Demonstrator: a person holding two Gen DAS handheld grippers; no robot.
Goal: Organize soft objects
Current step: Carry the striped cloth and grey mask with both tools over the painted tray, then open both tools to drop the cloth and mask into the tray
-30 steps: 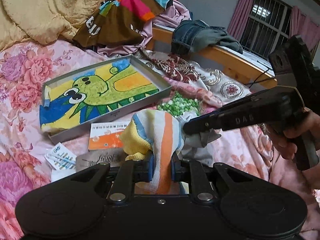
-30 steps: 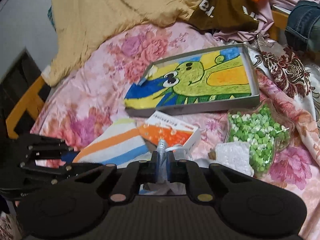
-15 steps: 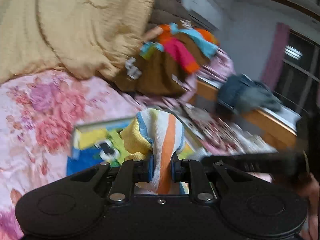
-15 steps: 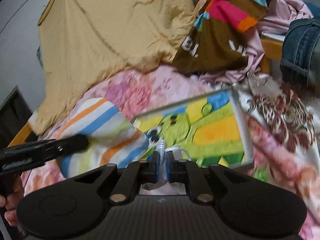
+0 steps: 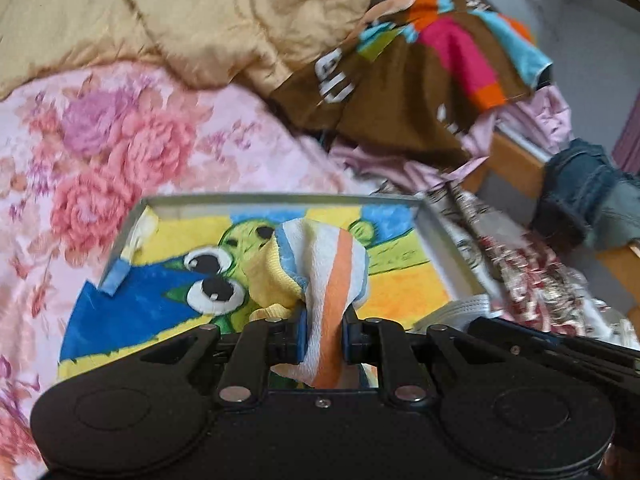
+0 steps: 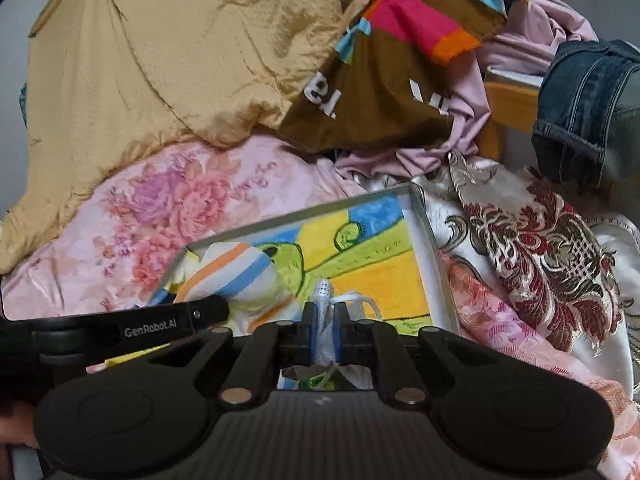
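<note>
Left wrist view: left gripper [image 5: 323, 334] pinching a striped towel [image 5: 320, 264], bunched above the jaws, over a shallow tray [image 5: 440, 236] lined with a cartoon-dinosaur cloth | right wrist view: right gripper [image 6: 323, 334] jaws opening, a white face mask [image 6: 325, 300] between the pads, over the same tray's near right corner | tray lies on floral bedding [image 6: 168, 208]

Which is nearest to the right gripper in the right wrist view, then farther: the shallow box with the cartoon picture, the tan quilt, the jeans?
1. shallow box, just ahead of the right gripper.
2. jeans, far right.
3. tan quilt, back left; close call with the jeans.
</note>
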